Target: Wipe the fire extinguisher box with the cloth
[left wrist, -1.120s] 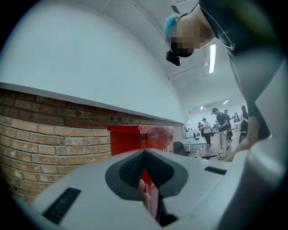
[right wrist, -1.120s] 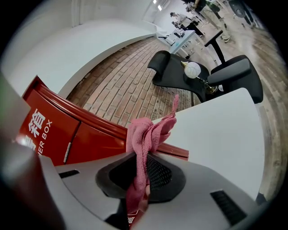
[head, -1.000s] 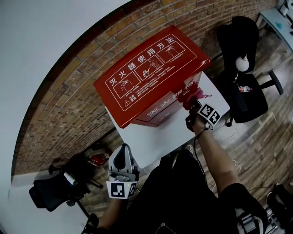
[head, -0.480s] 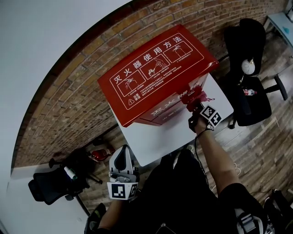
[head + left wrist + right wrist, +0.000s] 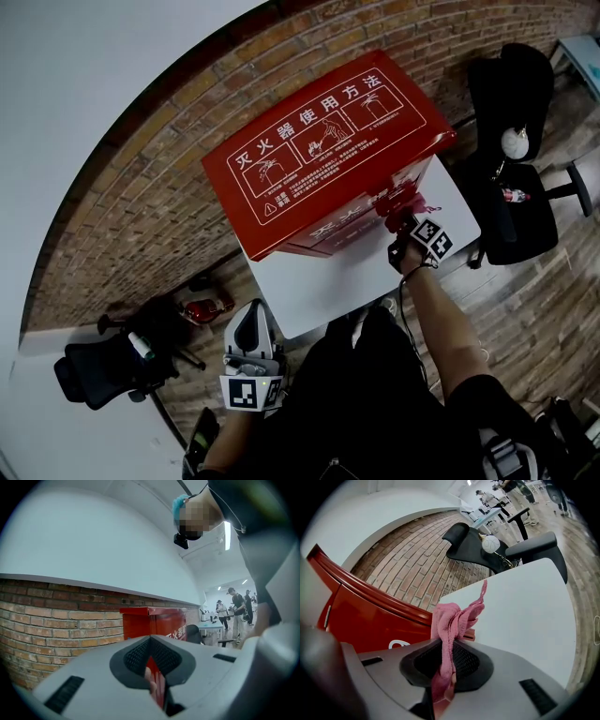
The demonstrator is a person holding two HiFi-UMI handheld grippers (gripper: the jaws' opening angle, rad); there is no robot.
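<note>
While the left gripper (image 5: 251, 319) hangs at bottom centre-left of the head view, just off the near corner of the white table (image 5: 319, 291), its jaws sit drawn together with nothing between them. The right gripper (image 5: 405, 232), at mid-right, is clamped on the pink cloth (image 5: 397, 201). The cloth is bunched against the front face of the red fire extinguisher box (image 5: 328, 141), near its lower right corner.

The box fills the rear of the table. Bare tabletop remains as a strip in front of it and a wedge to the right, past the cloth.

A black office chair (image 5: 511, 202) stands close off the table's right edge. A second chair (image 5: 98, 370) is on the floor at lower left. The brick wall (image 5: 131, 234) is directly behind the box.
</note>
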